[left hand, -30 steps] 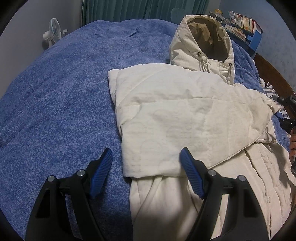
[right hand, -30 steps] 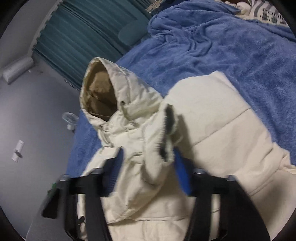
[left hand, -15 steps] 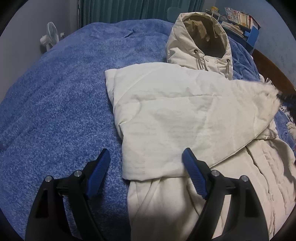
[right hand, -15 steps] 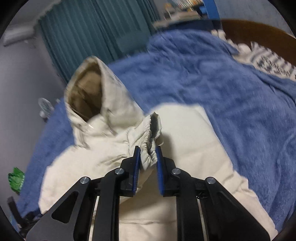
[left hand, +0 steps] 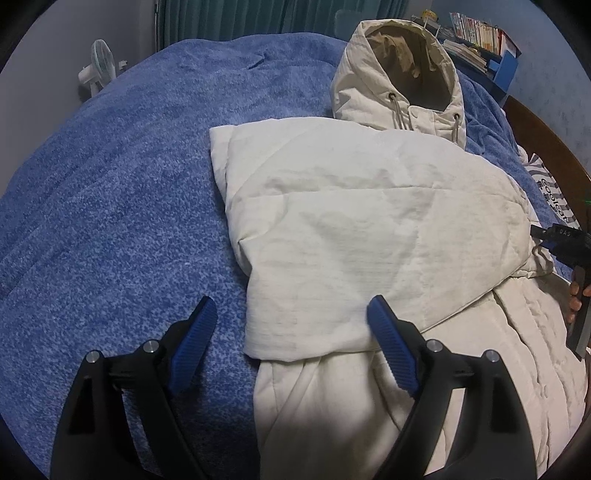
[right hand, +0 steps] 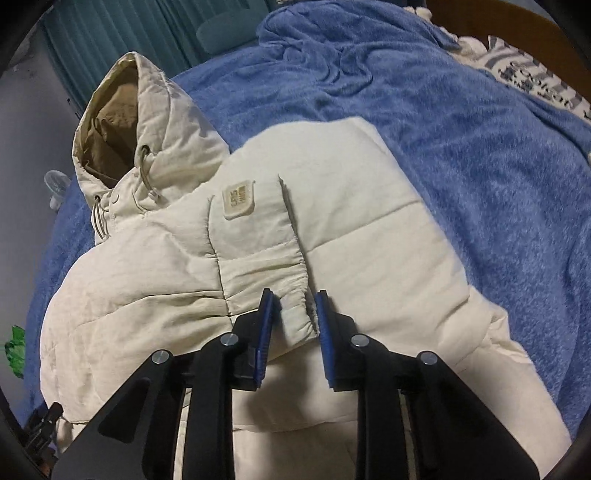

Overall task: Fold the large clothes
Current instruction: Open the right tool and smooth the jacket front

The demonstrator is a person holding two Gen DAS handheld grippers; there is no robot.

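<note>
A cream hooded puffer jacket point(left hand: 369, 229) lies on a blue blanket point(left hand: 129, 184), its hood point(left hand: 402, 70) towards the far end. One sleeve is folded across the chest. My left gripper point(left hand: 291, 306) hovers open over the lower edge of that fold, nothing between its fingers. In the right wrist view the other sleeve point(right hand: 258, 240) lies over the jacket front, its elastic cuff point(right hand: 295, 317) between the blue pads of my right gripper point(right hand: 293, 299). Those jaws are opening, with narrow gaps beside the cuff. My right gripper point(left hand: 557, 240) also shows at the jacket's right edge, in a hand.
The blue blanket point(right hand: 461, 129) covers the whole bed. A striped cloth point(right hand: 535, 81) and a wooden headboard point(left hand: 546, 144) lie to the right. A small white fan point(left hand: 98, 70) stands far left, teal curtains point(left hand: 258, 14) behind, a bookshelf point(left hand: 476, 33) at the far right.
My right gripper carried the cuff down onto the jacket front, pinched tight on it, then loosened. The sleeve now lies flat across the chest. My left gripper stayed put.
</note>
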